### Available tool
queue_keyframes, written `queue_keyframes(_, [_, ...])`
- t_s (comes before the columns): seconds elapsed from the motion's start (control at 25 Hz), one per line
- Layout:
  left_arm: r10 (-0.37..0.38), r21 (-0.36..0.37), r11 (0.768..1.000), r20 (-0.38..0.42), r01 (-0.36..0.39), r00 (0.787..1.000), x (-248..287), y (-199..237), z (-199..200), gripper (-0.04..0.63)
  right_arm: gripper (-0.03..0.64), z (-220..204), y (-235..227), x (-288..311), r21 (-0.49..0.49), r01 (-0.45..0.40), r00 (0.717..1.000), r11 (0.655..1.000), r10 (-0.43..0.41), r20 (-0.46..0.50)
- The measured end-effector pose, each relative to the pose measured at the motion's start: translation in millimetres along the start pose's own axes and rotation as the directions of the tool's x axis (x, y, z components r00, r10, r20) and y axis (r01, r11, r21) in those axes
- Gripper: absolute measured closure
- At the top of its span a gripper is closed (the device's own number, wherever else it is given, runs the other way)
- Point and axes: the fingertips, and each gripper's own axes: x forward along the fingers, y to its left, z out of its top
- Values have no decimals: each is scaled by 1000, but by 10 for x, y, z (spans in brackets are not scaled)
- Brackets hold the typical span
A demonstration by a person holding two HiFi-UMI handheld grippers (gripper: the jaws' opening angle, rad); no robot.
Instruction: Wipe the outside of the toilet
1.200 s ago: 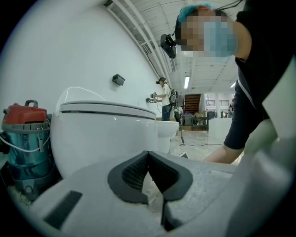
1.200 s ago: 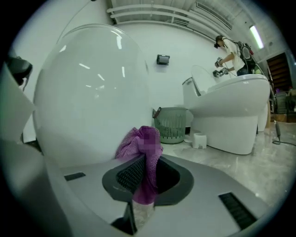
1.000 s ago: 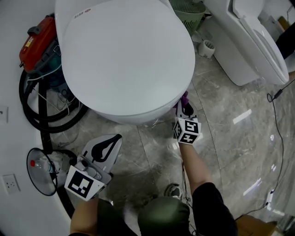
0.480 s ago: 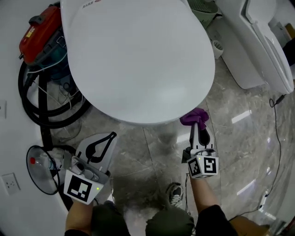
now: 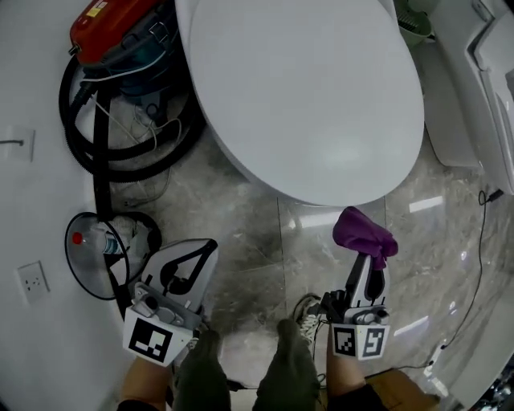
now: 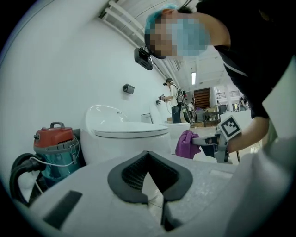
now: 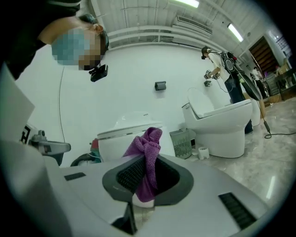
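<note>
The white toilet [image 5: 305, 88] with its lid down fills the top of the head view. My right gripper [image 5: 368, 258] is shut on a purple cloth [image 5: 365, 231] and hangs over the floor just in front of the bowl's rim, apart from it. In the right gripper view the purple cloth [image 7: 148, 155] is bunched between the jaws, with the toilet [image 7: 122, 139] behind it. My left gripper [image 5: 206, 246] sits low at the left, shut with nothing in it. The left gripper view shows the toilet [image 6: 129, 134] and the cloth [image 6: 186, 144] off to the right.
A red vacuum cleaner [image 5: 120, 24] with a looped black hose [image 5: 96, 152] stands left of the toilet. A round wire guard with a bottle [image 5: 96, 253] lies by the wall. A second toilet [image 5: 482, 72] stands at the right and a cable [image 5: 480, 241] runs across the marble floor.
My right gripper has drawn back from under the bowl's front rim toward the person, taking the purple cloth off the toilet. The left gripper has hardly moved.
</note>
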Motion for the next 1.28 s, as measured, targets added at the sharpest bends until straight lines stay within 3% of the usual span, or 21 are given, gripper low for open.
queue_keyframes(0.28, [65,-71,995,-58,-69,996,-460,-25,565,592,568,788,379,-213,110,9,1000,994,-6,-22])
queue_keyframes(0.44, [57,-109,992,-72,-65,996,-607,-67,1043,592,568,1284,538,-429,129,0,998,992,8,-64])
queue_keyframes(0.72, [55,-147,987,-33,-59,998,-755,-65,2070,592,568,2257,829,-657,132,-9,993,991,24,-114])
queue_keyframes(0.92, [51,-170,984,-9,-52,999,-879,62,2784,592,568,3098,1101,-547,114,-32,996,993,41,-81])
queue_keyframes(1.28, [17,-238,970,-91,-38,996,-1364,248,3794,592,566,4383,1725,-626,58,-83,995,995,86,-42])
